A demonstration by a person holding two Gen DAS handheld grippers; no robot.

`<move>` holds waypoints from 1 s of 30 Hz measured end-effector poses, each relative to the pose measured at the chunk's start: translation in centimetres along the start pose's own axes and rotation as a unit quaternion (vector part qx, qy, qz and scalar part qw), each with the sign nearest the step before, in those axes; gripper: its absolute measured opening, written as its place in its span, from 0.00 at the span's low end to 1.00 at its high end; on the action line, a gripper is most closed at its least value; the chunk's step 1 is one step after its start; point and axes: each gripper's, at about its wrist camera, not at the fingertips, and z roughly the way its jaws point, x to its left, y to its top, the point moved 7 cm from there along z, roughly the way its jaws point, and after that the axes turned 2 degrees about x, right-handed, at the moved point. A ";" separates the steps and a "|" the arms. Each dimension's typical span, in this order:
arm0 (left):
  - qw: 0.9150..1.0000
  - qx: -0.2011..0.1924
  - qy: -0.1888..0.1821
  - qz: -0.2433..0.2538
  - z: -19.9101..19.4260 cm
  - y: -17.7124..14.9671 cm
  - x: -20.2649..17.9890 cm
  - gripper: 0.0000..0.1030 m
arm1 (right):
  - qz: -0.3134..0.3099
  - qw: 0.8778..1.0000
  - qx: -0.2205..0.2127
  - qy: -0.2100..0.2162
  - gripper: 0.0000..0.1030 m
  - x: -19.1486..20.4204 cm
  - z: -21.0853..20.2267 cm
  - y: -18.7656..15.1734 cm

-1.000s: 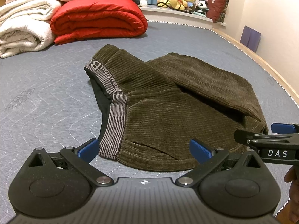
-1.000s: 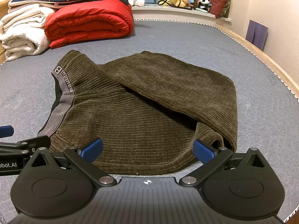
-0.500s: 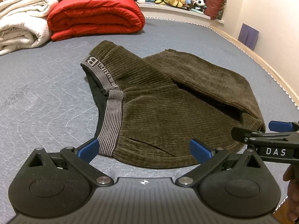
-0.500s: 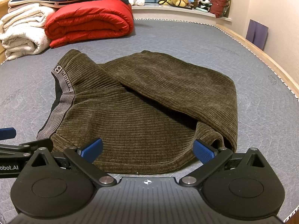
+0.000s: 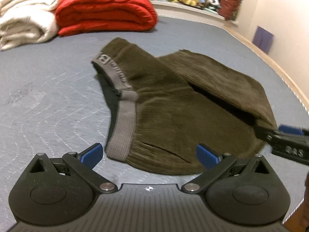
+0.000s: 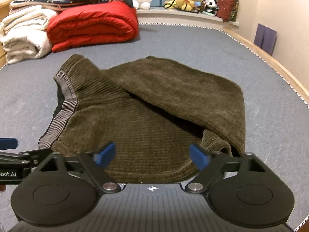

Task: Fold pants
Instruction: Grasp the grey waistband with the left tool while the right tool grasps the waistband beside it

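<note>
Olive corduroy pants (image 5: 173,116) lying just ahead of both tools.
Left tool (image 5: 148,152) and right tool (image 6: 152,155) are hovering released, fingers spread at the near hem.

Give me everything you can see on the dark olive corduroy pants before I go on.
The dark olive corduroy pants lie already folded on the grey quilted mattress, ribbed and soft-looking. A grey elastic waistband with lettering runs down their left edge, black lining showing inside. One layer overlaps another, leaving a dark gap. The near hem faces both open grippers, left and right; neither grips the cloth.
</note>
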 end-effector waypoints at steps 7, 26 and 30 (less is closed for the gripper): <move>0.992 -0.004 -0.087 -0.093 0.3 5.0 5.6 0.48 | -0.002 0.999 -0.026 0.032 0.63 0.6 -0.5 0.7; 0.983 0.101 -0.114 -0.104 14.4 4.9 9.3 0.68 | -0.223 0.963 0.071 0.130 0.78 12.5 5.5 -3.6; 0.990 0.073 -0.104 -0.062 15.2 5.4 7.8 0.73 | -0.272 0.952 0.081 0.116 0.78 13.4 7.0 -4.8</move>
